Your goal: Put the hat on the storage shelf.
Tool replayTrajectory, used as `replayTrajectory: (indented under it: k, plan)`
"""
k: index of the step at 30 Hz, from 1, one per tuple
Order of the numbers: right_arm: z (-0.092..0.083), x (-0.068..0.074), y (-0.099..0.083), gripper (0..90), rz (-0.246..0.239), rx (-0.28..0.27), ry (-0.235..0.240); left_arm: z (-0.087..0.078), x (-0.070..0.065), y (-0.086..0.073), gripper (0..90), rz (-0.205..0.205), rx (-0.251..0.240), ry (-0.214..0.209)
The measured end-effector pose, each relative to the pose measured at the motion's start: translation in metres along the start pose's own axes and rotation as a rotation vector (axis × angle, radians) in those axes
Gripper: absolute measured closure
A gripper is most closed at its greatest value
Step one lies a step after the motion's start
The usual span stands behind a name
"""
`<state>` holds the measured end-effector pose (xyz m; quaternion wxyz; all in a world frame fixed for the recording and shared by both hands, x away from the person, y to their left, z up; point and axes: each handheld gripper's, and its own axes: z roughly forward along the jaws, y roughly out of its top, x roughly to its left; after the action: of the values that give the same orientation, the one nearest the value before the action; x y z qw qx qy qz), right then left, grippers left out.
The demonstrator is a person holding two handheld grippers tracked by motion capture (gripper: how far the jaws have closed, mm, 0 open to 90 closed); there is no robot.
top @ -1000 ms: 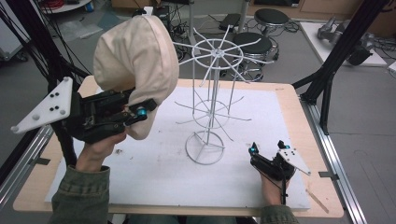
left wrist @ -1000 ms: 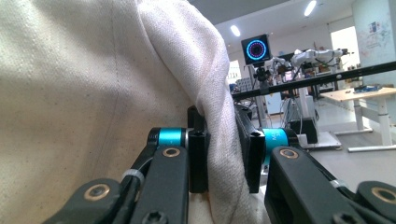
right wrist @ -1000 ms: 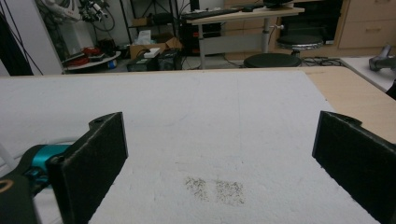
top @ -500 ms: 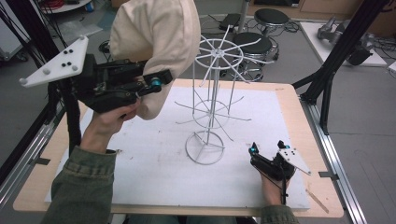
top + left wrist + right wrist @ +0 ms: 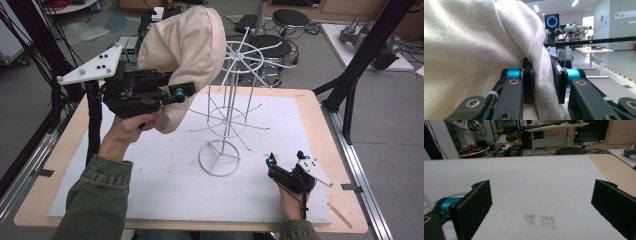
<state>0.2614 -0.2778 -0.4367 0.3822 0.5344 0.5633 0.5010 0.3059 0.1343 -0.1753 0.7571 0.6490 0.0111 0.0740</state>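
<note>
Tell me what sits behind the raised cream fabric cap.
Behind the cream fabric cap, grey equipment boxes and floor show; the white wire rack stands beside it. Whatever lies directly behind the cap is covered.

The left tongs (image 5: 186,91) have carried the cream hat (image 5: 187,47) higher, toward the wire rack's (image 5: 227,112) top.

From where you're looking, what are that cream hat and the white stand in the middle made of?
The hat looks like cotton canvas, matte: the left gripper view shows a coarse weave and a stitched seam where the left hand-held gripper pinches it. The stand seems to be thin metal wire coated white, slightly glossy; plastic can't be ruled out.
</note>
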Motion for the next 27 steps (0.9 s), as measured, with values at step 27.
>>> replayTrajectory:
  k: [27]
  plan:
    - [0.0,0.0,0.0,2.1,0.001,-0.002,-0.001,-0.014,0.015,-0.032,68.0,-0.079,0.028,-0.005]
